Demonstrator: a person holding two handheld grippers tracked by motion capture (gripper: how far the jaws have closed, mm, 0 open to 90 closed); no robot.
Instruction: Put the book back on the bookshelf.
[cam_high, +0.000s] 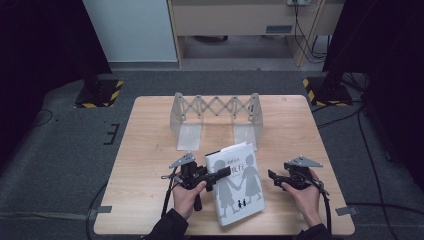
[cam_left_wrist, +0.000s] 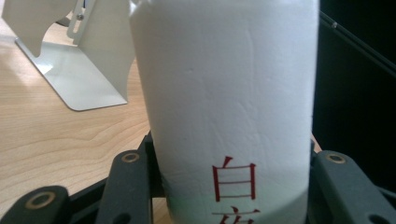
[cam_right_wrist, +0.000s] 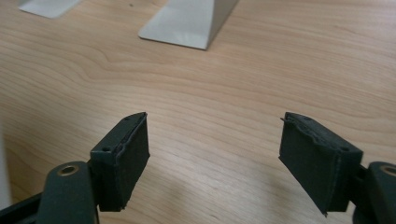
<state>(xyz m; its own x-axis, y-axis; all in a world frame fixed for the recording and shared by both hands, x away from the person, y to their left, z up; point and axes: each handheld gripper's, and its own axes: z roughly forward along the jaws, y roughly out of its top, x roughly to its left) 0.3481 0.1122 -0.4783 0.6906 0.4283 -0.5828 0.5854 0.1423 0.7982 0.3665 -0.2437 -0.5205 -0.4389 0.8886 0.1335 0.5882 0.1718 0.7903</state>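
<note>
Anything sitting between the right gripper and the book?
Nothing: in the high view, only bare table separates the right gripper from the book. The right gripper view shows open jaws over bare wood.

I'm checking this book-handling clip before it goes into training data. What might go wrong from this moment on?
1. The left gripper clamps the white book by its spine edge alone; lifted that way, the book could sag or slip out.
2. The right gripper is open over bare table, apart from the book, so nothing supports the far side.
3. The expandable bookend rack stands close behind; a swinging book might knock it.
</note>
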